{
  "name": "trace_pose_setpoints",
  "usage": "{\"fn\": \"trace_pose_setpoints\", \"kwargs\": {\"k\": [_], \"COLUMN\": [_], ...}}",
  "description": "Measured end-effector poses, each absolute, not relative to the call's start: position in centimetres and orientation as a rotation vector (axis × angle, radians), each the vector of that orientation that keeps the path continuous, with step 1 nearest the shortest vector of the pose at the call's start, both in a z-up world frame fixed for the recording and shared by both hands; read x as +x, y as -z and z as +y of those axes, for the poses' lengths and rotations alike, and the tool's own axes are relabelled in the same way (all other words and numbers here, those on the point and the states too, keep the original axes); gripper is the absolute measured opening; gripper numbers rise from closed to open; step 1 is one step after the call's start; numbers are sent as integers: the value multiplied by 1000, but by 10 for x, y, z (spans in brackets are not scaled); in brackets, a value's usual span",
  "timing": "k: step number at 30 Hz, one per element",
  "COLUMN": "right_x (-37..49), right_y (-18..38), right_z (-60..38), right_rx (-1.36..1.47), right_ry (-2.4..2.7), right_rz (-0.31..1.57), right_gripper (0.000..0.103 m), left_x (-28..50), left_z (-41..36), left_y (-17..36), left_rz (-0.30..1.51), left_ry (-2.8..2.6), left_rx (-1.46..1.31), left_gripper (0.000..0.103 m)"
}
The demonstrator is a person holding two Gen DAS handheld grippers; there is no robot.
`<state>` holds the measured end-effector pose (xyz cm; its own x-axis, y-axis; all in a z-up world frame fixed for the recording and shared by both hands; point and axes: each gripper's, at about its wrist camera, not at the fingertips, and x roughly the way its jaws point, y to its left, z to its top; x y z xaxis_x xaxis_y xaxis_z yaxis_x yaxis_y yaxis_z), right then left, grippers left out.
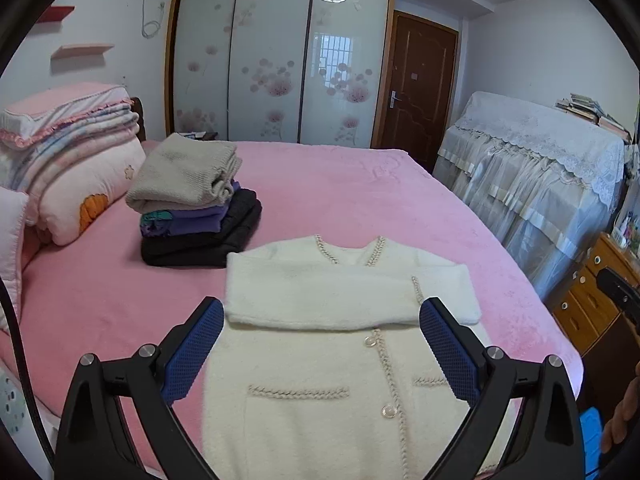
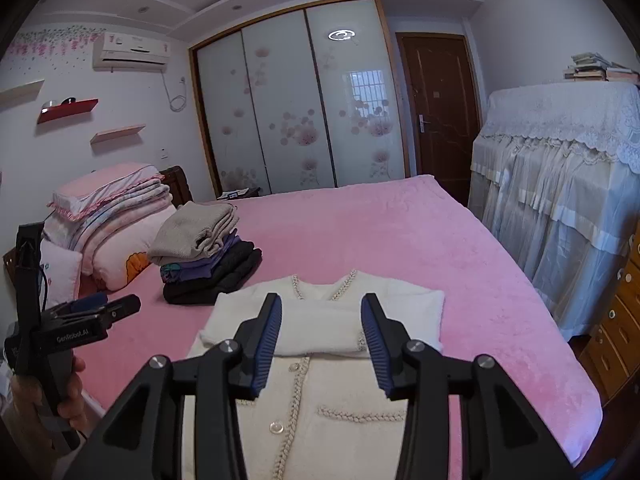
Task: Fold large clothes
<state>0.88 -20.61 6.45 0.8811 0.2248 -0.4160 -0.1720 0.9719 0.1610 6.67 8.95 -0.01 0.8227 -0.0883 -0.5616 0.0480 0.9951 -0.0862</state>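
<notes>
A cream knit cardigan [image 1: 320,360] with braided trim and pearl buttons lies flat on the pink bed [image 1: 360,192], collar away from me. Both sleeves are folded across its chest [image 1: 344,292]. My left gripper [image 1: 320,316] is open and empty, held above the cardigan's lower half. My right gripper [image 2: 321,308] is open and empty, above the cardigan [image 2: 320,396] near the folded sleeves [image 2: 320,332]. The left gripper also shows at the left edge of the right wrist view [image 2: 108,306].
A stack of folded clothes [image 1: 192,200], beige on purple on black, sits beyond the cardigan at the left. Folded quilts and pillows [image 1: 68,152] lie at the headboard. A lace-covered cabinet [image 1: 532,168] and wooden drawers [image 1: 592,300] stand to the right of the bed.
</notes>
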Motion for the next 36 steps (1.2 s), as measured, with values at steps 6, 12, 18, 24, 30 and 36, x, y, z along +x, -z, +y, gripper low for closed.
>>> {"fn": "trace_pose_setpoints", "kwargs": {"k": [6, 12, 18, 24, 30, 36], "right_x": [-17, -25, -26, -15, -12, -16], "right_y": [-51, -4, 37, 91, 147, 191], "right_z": [-210, -222, -227, -236, -262, -292], "right_rx": [67, 89, 69, 69, 73, 86], "right_ry": [-161, -164, -142, -190, -177, -130], "right_rz": [460, 553, 623, 774, 894, 1009], "right_gripper": [43, 43, 43, 44, 44, 44], "left_x": [35, 15, 14, 27, 34, 32], "left_z": [101, 110, 122, 162, 190, 217], "left_y": [14, 46, 98, 174, 235, 279], "left_rz": [616, 654, 743, 977, 1123, 1218], "left_ry": [49, 74, 70, 132, 70, 56], "left_rx": [-7, 17, -6, -119, -93, -122], "left_gripper": [98, 98, 98, 98, 98, 98]}}
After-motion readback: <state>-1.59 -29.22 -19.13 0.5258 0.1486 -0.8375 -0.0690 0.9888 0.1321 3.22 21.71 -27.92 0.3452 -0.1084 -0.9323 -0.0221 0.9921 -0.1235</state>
